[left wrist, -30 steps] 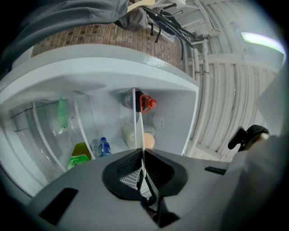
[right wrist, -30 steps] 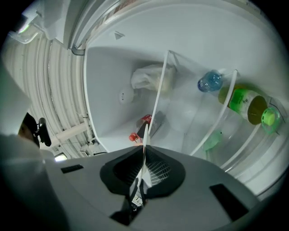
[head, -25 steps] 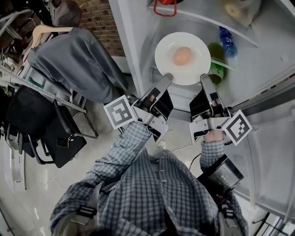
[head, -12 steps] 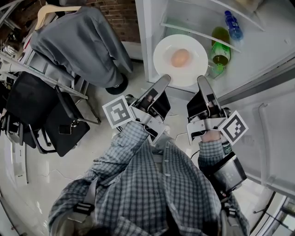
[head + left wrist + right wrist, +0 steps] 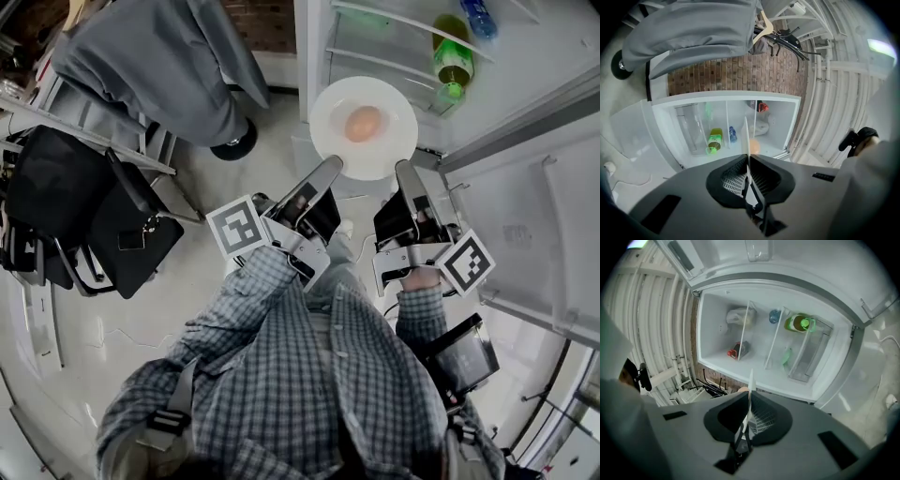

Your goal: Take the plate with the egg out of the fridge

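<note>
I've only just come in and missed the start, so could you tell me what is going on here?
A person with a gripper in each hand grips a white plate by its near rim: the left gripper and the right gripper are both shut on it. An egg lies on the plate, which is held outside the open fridge, in front of it. A green bottle is in the fridge.

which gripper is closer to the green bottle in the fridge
Right. The right gripper grips the rim of the plate on the side nearer the green bottle; the left gripper grips the rim further left, farther off.
</note>
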Demonstrator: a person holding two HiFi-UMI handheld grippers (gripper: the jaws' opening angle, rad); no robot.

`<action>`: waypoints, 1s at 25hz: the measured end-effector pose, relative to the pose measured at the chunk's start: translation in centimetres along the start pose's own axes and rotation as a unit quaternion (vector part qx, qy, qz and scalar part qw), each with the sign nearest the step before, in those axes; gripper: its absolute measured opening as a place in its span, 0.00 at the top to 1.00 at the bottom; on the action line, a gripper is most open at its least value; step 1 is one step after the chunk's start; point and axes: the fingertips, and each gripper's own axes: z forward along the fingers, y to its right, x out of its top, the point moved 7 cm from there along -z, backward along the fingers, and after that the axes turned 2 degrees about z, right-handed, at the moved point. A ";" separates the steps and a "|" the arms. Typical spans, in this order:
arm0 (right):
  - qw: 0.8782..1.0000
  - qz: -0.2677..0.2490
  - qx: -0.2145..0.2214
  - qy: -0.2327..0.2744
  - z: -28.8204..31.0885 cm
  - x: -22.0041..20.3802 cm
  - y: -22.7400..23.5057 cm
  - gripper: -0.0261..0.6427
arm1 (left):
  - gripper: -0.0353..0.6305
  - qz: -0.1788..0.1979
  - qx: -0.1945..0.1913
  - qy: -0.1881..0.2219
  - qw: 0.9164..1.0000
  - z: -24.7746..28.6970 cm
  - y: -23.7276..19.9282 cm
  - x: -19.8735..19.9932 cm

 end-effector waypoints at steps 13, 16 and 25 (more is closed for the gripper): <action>0.998 0.030 -0.044 0.016 -4.5 -1.9 1.4 0.93 | 0.91 -0.036 0.016 -0.041 0.998 -2.1 -1.3 -3.1; 0.998 0.037 -0.043 0.009 -4.8 -1.8 1.8 0.93 | 0.91 -0.032 0.020 -0.037 0.999 -2.2 -1.3 -3.5; 0.998 0.047 -0.037 -0.024 -4.5 -1.5 2.5 0.93 | 0.91 -0.032 0.033 -0.004 0.999 -2.9 -1.4 -4.4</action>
